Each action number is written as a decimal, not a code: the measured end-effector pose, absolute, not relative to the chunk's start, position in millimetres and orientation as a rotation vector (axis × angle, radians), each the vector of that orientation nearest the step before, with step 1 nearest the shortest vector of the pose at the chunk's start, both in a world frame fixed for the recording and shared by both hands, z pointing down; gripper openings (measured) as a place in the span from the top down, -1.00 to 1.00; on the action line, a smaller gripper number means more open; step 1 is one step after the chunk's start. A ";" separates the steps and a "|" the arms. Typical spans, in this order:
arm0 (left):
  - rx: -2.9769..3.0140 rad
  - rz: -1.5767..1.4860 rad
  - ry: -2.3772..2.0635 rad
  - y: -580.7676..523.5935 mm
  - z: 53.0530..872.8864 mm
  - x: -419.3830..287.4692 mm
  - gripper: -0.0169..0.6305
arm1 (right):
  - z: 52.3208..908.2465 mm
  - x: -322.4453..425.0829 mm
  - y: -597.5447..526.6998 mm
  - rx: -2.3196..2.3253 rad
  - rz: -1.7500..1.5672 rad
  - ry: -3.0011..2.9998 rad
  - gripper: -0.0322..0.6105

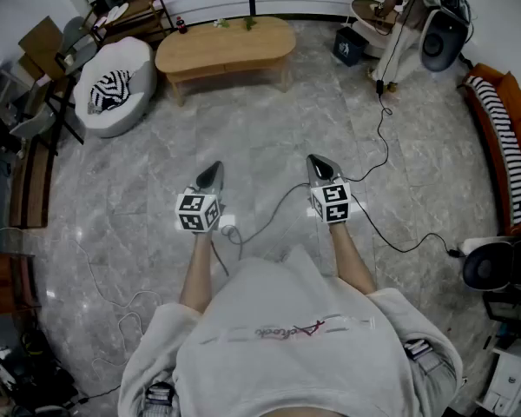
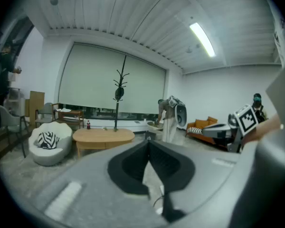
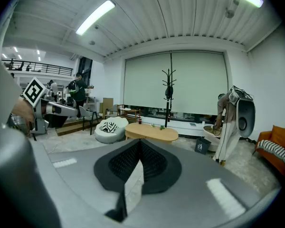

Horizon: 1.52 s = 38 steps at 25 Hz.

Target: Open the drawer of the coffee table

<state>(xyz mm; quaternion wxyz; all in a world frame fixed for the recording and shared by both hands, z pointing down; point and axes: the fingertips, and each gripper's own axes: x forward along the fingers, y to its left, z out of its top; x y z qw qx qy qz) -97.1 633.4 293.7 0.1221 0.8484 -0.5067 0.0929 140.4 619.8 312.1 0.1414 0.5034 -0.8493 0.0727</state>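
We are holding the left hand-held gripper (image 1: 214,170) and the right hand-held gripper (image 1: 320,162) pressed together and empty, well apart from the oval light-wood coffee table (image 1: 226,46) at the far edge of the grey stone floor (image 1: 269,129), the opening entirely left to do.

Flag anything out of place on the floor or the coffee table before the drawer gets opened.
Only the loose black cable stands out: it snakes across the bare floor at the right, a possible trip hazard. The coffee table stands level and upright, with nothing spilled around it.
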 end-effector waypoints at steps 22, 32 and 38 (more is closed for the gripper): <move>2.436 0.253 -1.560 625.4 289.4 -31.3 0.95 | 308.7 218.9 601.5 1.397 0.212 -2.508 0.89; 2.455 0.315 -1.547 620.2 295.4 -11.8 0.95 | 318.0 233.5 595.8 1.411 0.245 -2.523 0.89; 2.448 0.300 -1.557 609.8 293.2 -22.6 0.95 | 318.6 222.5 588.0 1.394 0.241 -2.533 0.89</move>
